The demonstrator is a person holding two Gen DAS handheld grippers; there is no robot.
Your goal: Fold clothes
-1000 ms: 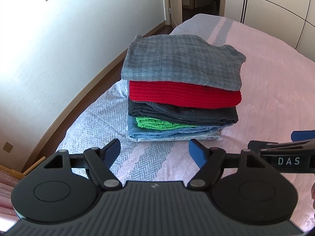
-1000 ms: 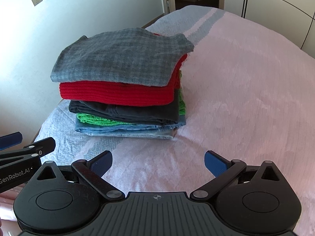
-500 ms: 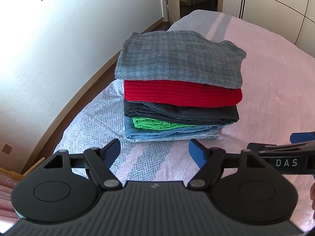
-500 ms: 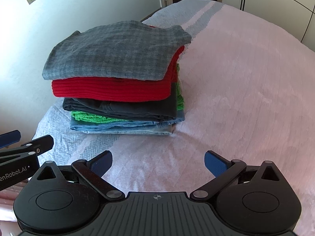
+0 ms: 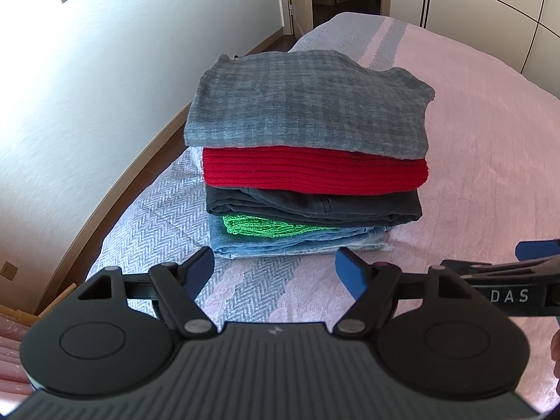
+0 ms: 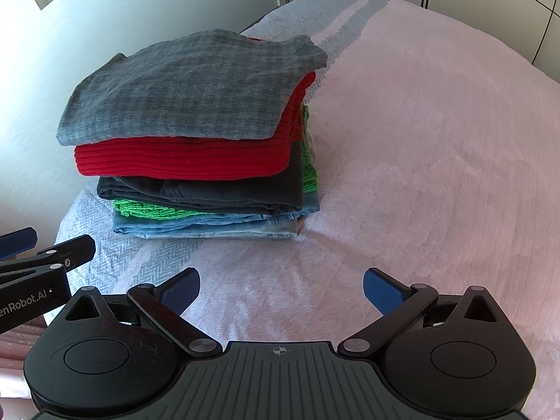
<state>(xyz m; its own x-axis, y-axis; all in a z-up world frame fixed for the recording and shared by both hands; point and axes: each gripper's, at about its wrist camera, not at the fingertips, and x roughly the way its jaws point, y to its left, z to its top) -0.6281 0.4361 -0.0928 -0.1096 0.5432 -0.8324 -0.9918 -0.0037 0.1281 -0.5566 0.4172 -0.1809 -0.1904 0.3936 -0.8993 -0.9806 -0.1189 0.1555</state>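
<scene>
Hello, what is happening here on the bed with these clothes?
A person holds two grippers, and both the left gripper and the right gripper are open and empty. In front of them, five folded clothes sit in a stack on the pink bedspread, with the grey sweater on top. Nothing is being gripped.

red sweater (image 5: 315,171): ribbed knit; bedspread (image 6: 420,140): matt woven cloth; left gripper (image 5: 274,269): matt plastic
</scene>
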